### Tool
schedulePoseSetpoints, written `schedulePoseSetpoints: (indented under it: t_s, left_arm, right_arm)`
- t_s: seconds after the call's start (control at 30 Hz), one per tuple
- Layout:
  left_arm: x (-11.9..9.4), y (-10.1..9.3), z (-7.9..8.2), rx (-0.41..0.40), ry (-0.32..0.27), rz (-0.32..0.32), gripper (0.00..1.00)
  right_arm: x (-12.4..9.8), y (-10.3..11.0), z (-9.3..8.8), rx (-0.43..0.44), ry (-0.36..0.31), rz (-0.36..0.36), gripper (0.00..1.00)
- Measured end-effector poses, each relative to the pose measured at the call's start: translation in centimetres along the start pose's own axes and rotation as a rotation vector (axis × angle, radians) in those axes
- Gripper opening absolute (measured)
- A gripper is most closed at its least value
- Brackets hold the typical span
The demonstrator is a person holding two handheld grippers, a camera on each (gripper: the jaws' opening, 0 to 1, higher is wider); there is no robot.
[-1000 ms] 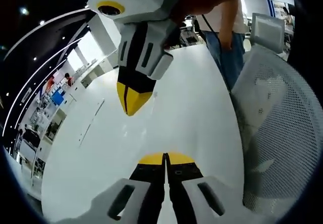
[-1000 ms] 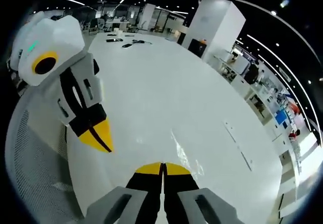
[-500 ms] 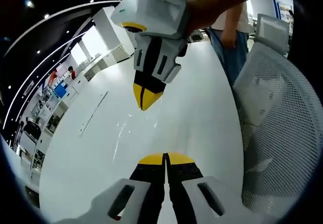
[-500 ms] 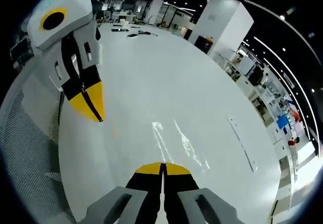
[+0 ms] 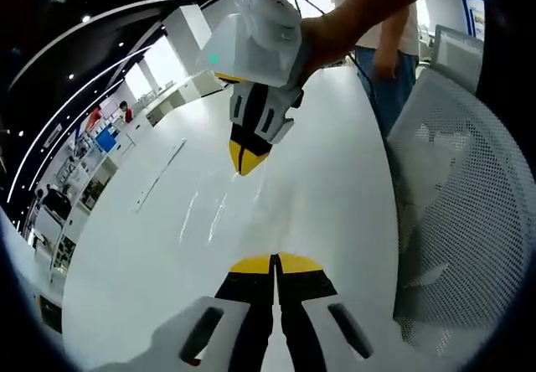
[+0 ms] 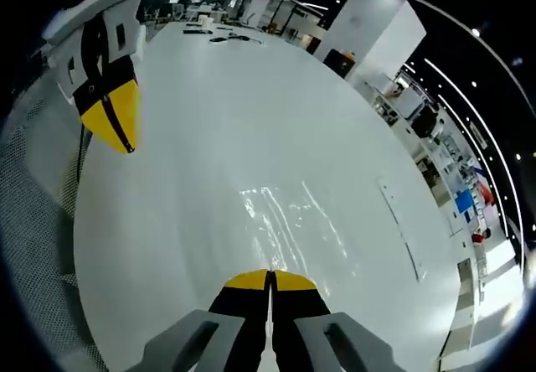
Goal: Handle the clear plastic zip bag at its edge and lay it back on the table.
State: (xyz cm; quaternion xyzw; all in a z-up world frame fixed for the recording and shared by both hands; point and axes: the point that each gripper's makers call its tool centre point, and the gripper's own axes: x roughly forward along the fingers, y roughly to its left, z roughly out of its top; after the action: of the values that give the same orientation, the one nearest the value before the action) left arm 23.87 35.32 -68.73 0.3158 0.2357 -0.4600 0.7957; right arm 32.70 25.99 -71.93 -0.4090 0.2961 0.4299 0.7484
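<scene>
The clear plastic zip bag [image 6: 280, 221] looks flimsy and slippery on the white table [image 6: 218, 121] (best pinched at its edge), both grippers pressed together.

Left gripper [image 5: 274, 260] and right gripper [image 6: 270, 276] are held raised, jaws closed tip to tip on both.

Both views look down close over the white table [image 5: 318, 196] — sharing it, facing opposite ways.
</scene>
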Motion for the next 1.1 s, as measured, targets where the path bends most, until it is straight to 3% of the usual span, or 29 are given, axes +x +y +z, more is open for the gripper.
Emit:
schedulePoseSetpoints:
  t_s: [0.1,0.23,0.43,0.67,0.83,0.97,1.1]
  left_arm:
    - [-0.2,-0.2,-0.5,-0.01,0.006,0.003,0.0]
    - [-0.9,-0.2,-0.6,-0.034,0.004,0.018,0.0]
    - [-1.6,-0.1,-0.8,-0.046,0.004,0.039,0.0]
    - [-2.2,-0.2,-1.3,-0.06,0.019,0.053,0.0]
    - [-2.3,-0.2,-1.5,-0.064,0.03,0.055,0.0]
    - [-2.3,0.0,-1.3,-0.055,0.033,0.061,0.0]
    - [-2.5,0.2,-1.1,-0.058,0.032,0.068,0.0]
  right_arm:
    - [0.7,-0.5,-0.5,-0.069,0.022,-0.017,0.0]
    - [1.3,-1.0,-1.0,0.002,0.032,-0.02,0.0]
    - [1.7,-1.2,-1.7,-0.033,0.081,-0.038,0.0]
    - [1.9,-3.7,-2.2,-0.006,0.098,-0.12,0.0]
    - [2.2,-5.0,-2.4,0.018,0.096,-0.141,0.0]
    - [2.2,-5.2,-2.3,-0.001,0.098,-0.148,0.0]
    - [2.6,-4.5,-2.5,-0.146,0.096,-0.137,0.0]
